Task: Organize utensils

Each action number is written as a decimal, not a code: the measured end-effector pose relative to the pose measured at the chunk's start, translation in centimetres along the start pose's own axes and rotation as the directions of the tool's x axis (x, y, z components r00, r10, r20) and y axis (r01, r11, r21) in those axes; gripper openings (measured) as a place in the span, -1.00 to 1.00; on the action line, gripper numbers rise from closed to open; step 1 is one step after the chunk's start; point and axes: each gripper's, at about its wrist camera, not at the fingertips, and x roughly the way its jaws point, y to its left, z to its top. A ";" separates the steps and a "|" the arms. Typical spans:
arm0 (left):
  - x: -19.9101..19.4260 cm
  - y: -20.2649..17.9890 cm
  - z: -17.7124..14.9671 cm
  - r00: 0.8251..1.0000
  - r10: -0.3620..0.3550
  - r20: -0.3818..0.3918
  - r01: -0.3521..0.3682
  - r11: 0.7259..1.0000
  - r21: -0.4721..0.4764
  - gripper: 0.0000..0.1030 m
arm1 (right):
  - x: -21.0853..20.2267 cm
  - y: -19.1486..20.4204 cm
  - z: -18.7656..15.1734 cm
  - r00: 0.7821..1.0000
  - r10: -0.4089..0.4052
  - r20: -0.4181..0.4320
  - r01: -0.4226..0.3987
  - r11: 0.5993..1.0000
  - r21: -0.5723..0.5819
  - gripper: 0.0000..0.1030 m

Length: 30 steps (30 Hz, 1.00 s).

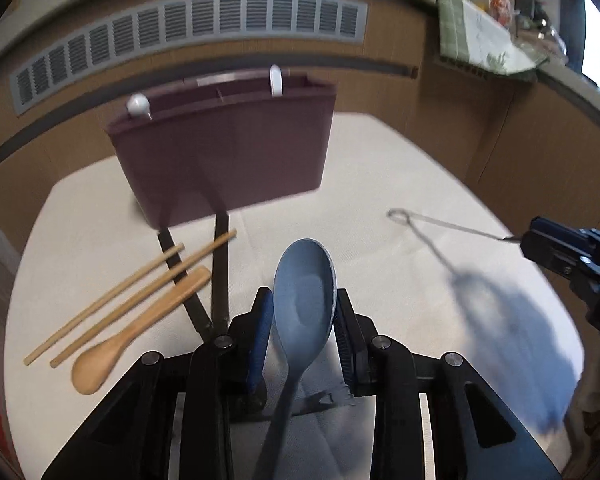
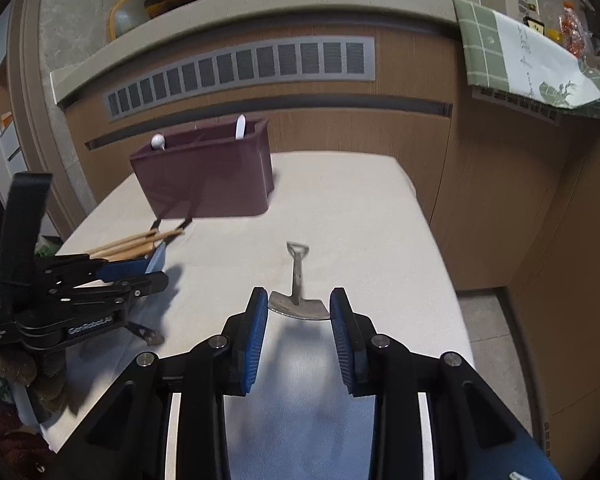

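My left gripper (image 1: 302, 312) is shut on a blue spoon (image 1: 304, 284) and holds it above the white table, bowl forward. It also shows in the right wrist view (image 2: 140, 276). My right gripper (image 2: 299, 306) is shut on the blade of a small metal shovel-shaped spoon (image 2: 298, 304), whose handle points forward; the left wrist view shows this spoon (image 1: 440, 224) lifted off the table in the gripper (image 1: 540, 244). A maroon utensil holder (image 1: 224, 148) (image 2: 206, 176) stands at the back with two white utensils (image 1: 138, 106) in it.
Two wooden chopsticks (image 1: 112, 300), a wooden spoon (image 1: 140, 324) and two dark chopsticks (image 1: 220, 260) lie on the table (image 1: 380, 184) at the left, in front of the holder. A wood-panelled counter with a vent grille (image 2: 240, 72) runs behind the table.
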 end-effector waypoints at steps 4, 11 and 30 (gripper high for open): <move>-3.5 0.6 1.2 0.995 -0.048 0.086 0.051 0.998 -0.034 -0.43 | -1.5 0.3 1.5 0.999 0.002 0.041 -0.001 1.000 -0.017 -0.46; -6.5 2.6 2.3 0.984 -0.081 0.157 0.095 0.992 -0.082 -0.88 | -2.8 1.6 4.1 0.996 0.007 0.084 -0.001 0.997 -0.077 -0.49; -1.4 6.2 -0.2 0.994 -0.112 -0.007 0.106 0.963 -0.247 -0.71 | -2.1 1.5 2.7 0.946 0.316 -0.077 -0.321 0.946 -0.054 -0.63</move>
